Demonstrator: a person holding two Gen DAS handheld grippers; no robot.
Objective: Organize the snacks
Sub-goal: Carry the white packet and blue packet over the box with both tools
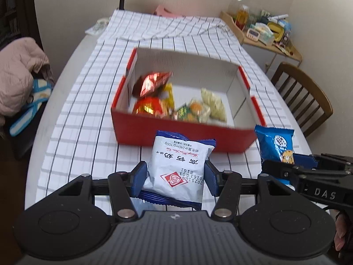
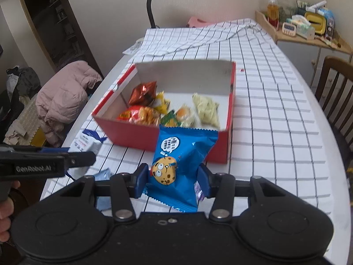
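Two snack packets are held up in front of the red box (image 1: 176,130), one in each pair of tongs: the left tongs (image 1: 175,177) pinch a white packet (image 1: 176,172) by its sides, and the right tongs (image 2: 172,181) clamp a blue cookie packet (image 2: 183,154) the same way. The box sits open on the checked tabletop (image 2: 275,114) with several wrapped snacks (image 2: 167,110) lying inside, mostly toward its left and near side, and both packets are outside it, before its near wall.
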